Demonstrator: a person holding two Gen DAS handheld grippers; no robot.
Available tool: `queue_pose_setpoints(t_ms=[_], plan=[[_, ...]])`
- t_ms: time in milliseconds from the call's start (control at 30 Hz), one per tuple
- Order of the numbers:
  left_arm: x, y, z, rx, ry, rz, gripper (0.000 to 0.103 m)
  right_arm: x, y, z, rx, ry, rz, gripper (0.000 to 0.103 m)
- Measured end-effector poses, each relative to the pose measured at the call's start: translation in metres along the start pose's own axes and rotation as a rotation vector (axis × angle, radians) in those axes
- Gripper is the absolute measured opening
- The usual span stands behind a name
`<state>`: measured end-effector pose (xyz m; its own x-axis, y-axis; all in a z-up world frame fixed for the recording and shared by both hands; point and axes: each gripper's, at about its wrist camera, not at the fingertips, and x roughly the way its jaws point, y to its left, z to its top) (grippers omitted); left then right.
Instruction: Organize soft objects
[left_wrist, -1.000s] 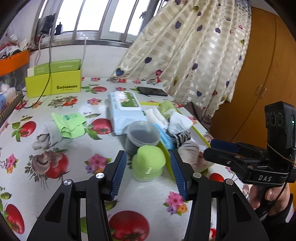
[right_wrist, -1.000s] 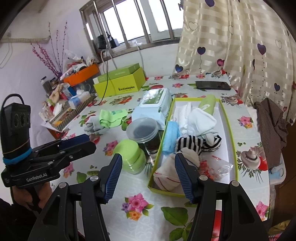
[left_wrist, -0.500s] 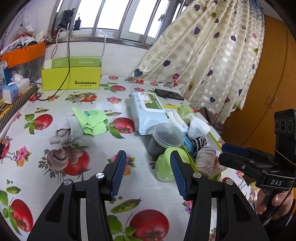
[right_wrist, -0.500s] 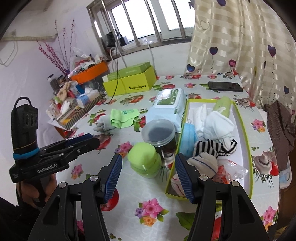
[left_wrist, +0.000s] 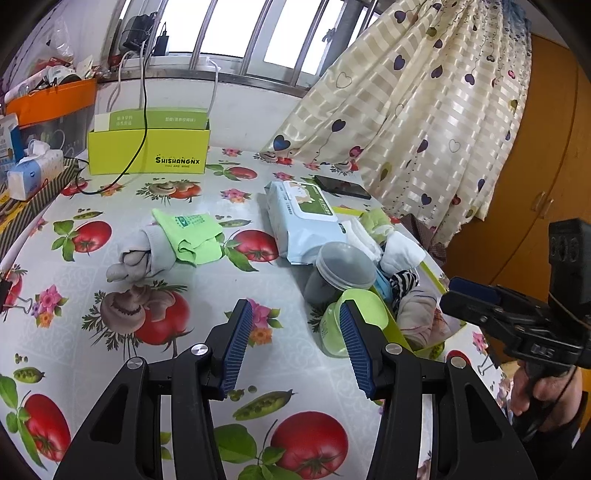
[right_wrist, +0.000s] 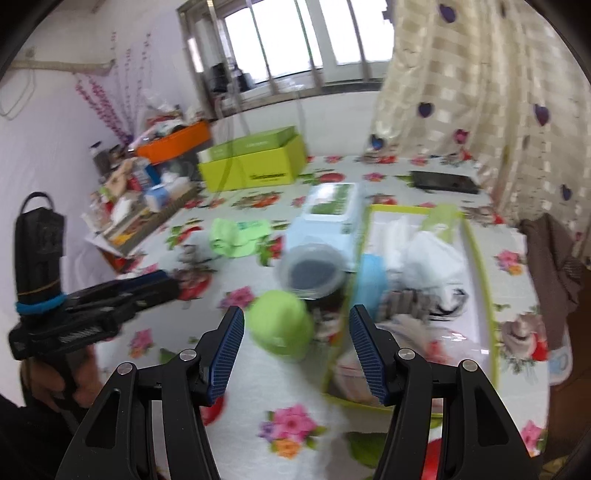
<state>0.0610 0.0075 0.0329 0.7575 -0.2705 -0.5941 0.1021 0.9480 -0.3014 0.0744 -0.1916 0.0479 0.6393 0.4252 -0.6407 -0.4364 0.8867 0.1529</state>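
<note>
A green cloth (left_wrist: 189, 232) lies on a grey sock (left_wrist: 142, 256) on the fruit-print tablecloth; both also show blurred in the right wrist view (right_wrist: 236, 236). A yellow-green tray (right_wrist: 480, 280) at the right holds white, striped and blue soft items (left_wrist: 400, 254). My left gripper (left_wrist: 293, 343) is open and empty above the cloth, with the green cloth ahead to its left. My right gripper (right_wrist: 297, 350) is open and empty, above a green tub (right_wrist: 282, 323) beside the tray.
A clear lidded jar (left_wrist: 341, 269) and the green tub (left_wrist: 354, 321) stand by the tray's left wall. A wipes pack (left_wrist: 304, 218), a yellow-green box (left_wrist: 147, 147), a phone (left_wrist: 341, 186), a tissue pack (left_wrist: 35, 171) and left-side clutter ring the table. A curtain hangs at the right.
My left gripper has swung left, away from the green tub toward the middle of the table. The right gripper's view has shifted and blurred with motion. Both stay open.
</note>
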Motion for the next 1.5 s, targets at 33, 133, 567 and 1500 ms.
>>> queue_pose_setpoints(t_ms=[33, 133, 567, 1500], plan=[[0.000, -0.001, 0.000, 0.001, 0.000, -0.003, 0.050, 0.003, -0.008, -0.003, 0.009, 0.008, -0.035, 0.056], [0.000, -0.008, -0.001, 0.013, 0.002, -0.022, 0.050, 0.013, -0.027, -0.012, 0.035, 0.051, -0.087, 0.036], [0.019, -0.072, -0.009, 0.135, 0.071, -0.128, 0.050, 0.028, -0.060, -0.026, 0.088, 0.097, -0.060, 0.028], [0.097, -0.145, -0.040, 0.319, 0.223, -0.169, 0.023, 0.036, -0.080, -0.027, 0.047, 0.135, 0.019, 0.028]])
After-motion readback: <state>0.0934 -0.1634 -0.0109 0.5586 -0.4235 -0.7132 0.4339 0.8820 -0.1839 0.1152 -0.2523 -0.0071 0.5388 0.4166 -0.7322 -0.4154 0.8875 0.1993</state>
